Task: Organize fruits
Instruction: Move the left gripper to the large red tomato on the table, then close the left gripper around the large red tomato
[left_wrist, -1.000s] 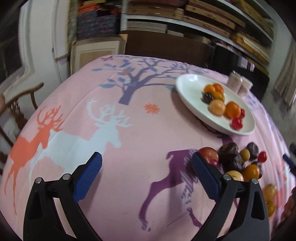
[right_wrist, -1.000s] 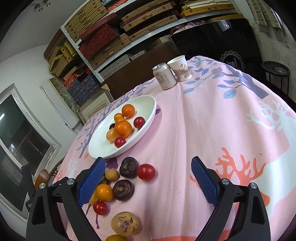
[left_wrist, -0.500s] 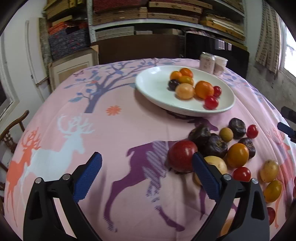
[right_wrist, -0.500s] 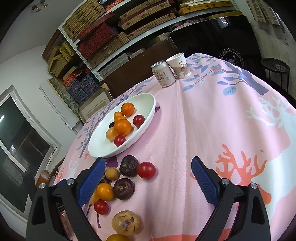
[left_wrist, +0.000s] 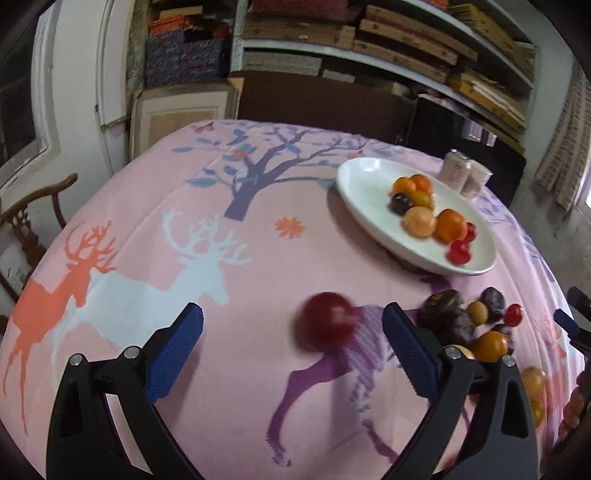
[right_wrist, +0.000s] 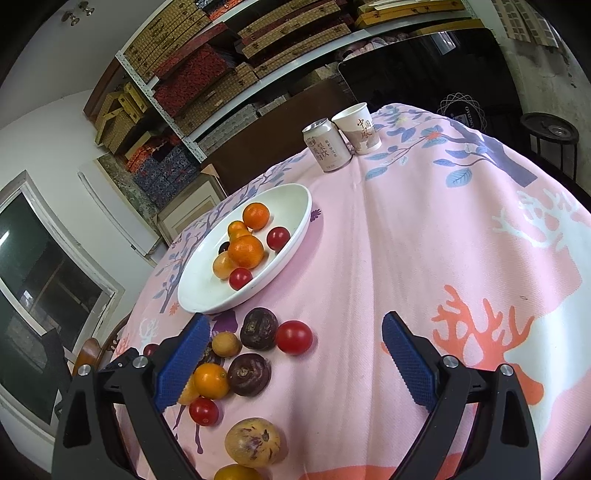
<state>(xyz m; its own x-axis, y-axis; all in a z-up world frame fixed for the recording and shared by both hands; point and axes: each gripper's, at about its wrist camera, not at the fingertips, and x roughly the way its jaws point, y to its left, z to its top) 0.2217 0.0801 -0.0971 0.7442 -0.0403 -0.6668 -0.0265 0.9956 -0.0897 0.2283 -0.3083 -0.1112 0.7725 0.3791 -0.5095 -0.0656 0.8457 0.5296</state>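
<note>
Blurred red fruit (left_wrist: 327, 325) between wide-apart left jaws, nearer the right one

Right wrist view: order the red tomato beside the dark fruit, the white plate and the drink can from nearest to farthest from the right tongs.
1. Red tomato, on the cloth between the open right tongs, left of centre.
2. White plate, farther back on the left, holding fruit.
3. Drink can, at the table's far edge, beside a paper cup.
</note>
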